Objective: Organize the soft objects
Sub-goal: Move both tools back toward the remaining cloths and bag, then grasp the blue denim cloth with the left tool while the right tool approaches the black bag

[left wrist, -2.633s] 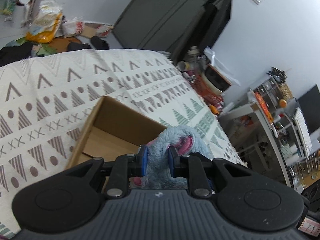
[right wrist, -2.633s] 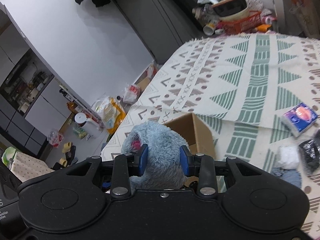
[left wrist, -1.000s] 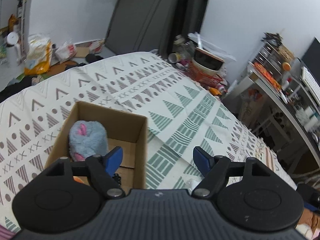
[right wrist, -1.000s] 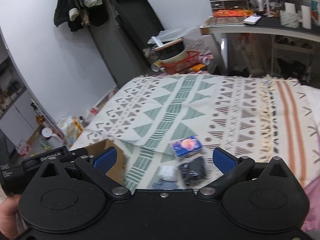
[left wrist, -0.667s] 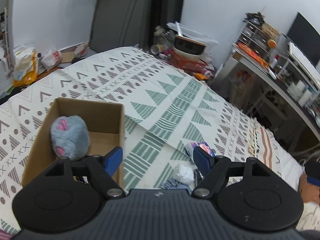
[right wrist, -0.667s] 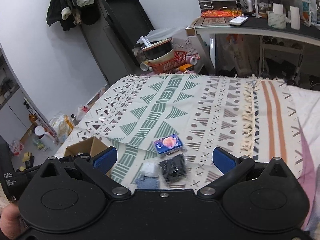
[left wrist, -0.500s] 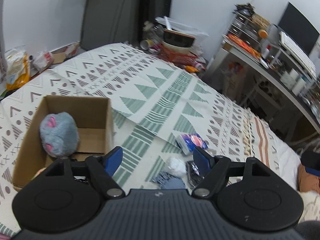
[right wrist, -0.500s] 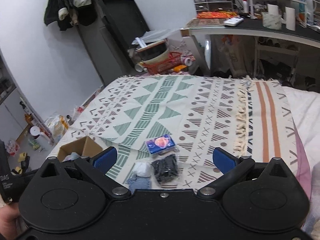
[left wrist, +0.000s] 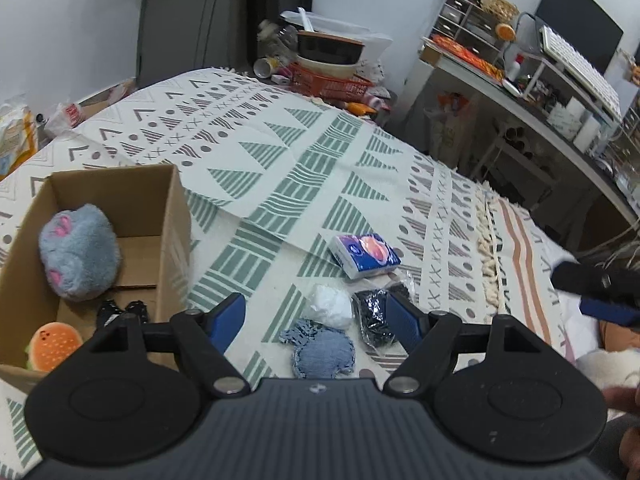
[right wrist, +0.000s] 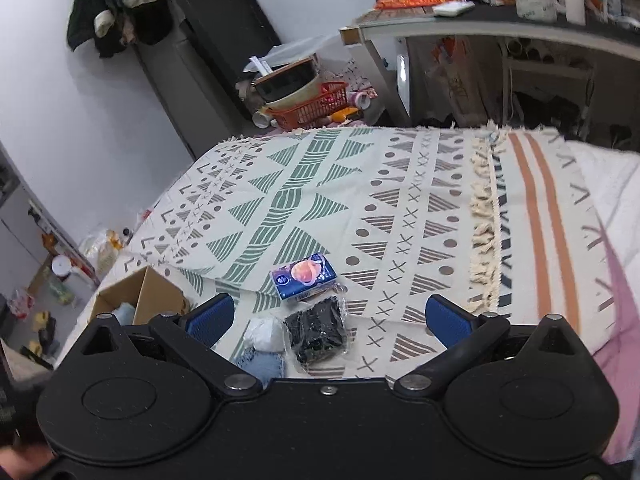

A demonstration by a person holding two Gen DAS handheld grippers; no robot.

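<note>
A cardboard box [left wrist: 176, 216] stands on the patterned bedspread [left wrist: 280, 168] at the left. Inside it lie a blue plush toy [left wrist: 78, 254], an orange burger-shaped plush [left wrist: 52, 344] and a small black item [left wrist: 120, 310]. To the right of the box, a blue tissue pack [left wrist: 366, 256], a white soft ball [left wrist: 330, 306], a black bagged bundle [left wrist: 372, 316] and a denim piece [left wrist: 324, 354] lie together. My left gripper [left wrist: 320, 316] hovers open above these. My right gripper [right wrist: 330, 320] is open too, above the black bundle [right wrist: 318, 330] and tissue pack [right wrist: 304, 276]; the box [right wrist: 148, 296] shows at its left.
A red basket [left wrist: 332, 80] with bowls and clutter sits past the bed's far edge. A desk [left wrist: 520, 92] with shelves, a keyboard and a monitor stands at the right. Bags lie on the floor [right wrist: 60, 280] to the left. The bedspread's fringe [right wrist: 484, 216] crosses the bed.
Both grippers let go of the blue plush, which now lies in the box. Both have opened, pulled back and swung right over the loose items on the bedspread.
</note>
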